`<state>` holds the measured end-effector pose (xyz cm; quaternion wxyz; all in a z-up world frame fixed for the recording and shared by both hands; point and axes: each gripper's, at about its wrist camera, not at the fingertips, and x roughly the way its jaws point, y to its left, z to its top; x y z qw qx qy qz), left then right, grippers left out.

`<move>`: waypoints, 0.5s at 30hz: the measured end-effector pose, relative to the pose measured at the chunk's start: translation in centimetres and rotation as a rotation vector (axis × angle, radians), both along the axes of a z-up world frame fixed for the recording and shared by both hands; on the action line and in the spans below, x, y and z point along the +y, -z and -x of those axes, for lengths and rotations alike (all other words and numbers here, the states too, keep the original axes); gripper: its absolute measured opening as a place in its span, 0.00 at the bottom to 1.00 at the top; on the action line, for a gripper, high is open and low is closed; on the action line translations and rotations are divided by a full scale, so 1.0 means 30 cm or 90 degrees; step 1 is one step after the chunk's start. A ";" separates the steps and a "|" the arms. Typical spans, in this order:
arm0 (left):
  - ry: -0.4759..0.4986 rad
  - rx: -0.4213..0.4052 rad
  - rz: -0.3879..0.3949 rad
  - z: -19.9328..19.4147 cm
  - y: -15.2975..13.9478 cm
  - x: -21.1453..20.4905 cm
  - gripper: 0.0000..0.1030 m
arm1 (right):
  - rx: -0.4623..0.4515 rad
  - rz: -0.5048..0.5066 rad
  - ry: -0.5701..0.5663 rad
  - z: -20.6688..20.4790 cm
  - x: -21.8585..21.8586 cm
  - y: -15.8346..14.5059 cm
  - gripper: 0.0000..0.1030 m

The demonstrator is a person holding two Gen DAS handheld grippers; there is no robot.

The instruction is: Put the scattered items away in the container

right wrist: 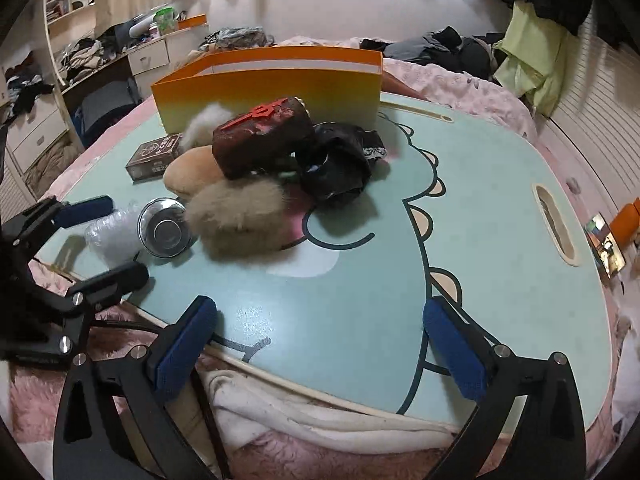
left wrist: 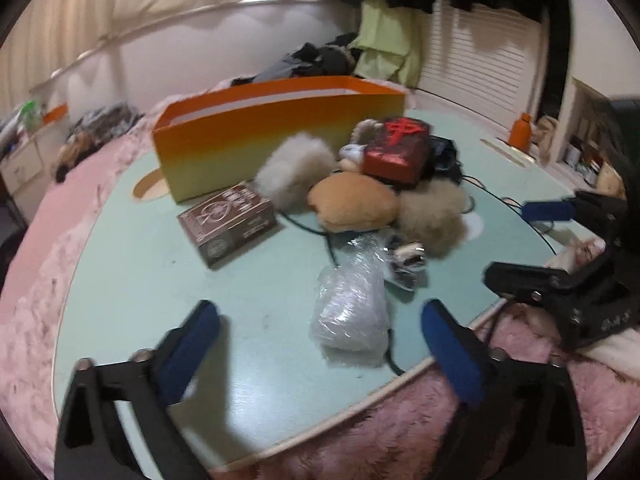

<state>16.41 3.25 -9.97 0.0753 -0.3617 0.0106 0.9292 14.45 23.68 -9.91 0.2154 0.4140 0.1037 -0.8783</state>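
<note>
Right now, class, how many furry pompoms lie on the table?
2: a white pompom beside the orange box, and a beige pompom by the metal bowl. Others may be hidden.

Bare desk (right wrist: 500, 208) lies open on the right; the heaped pile (right wrist: 256, 168) stands in front of the orange box (right wrist: 272, 84), blocking its near wall.

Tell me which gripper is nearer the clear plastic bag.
Left. The left gripper has the clear plastic bag just ahead of its open jaws. The right gripper sits off to the bag's right, farther away.
</note>
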 end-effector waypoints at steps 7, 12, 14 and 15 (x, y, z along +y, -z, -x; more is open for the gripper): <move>-0.009 0.001 0.002 0.009 0.005 -0.009 1.00 | 0.000 -0.002 -0.002 -0.008 -0.005 -0.007 1.00; -0.009 0.001 0.003 0.016 0.005 -0.010 1.00 | 0.000 -0.003 -0.003 -0.005 -0.008 -0.009 1.00; -0.009 0.001 0.003 0.015 0.005 -0.010 1.00 | 0.000 -0.003 -0.001 -0.006 -0.007 -0.010 1.00; -0.009 0.001 0.003 0.015 0.005 -0.010 1.00 | 0.000 -0.003 -0.001 0.000 -0.009 -0.011 1.00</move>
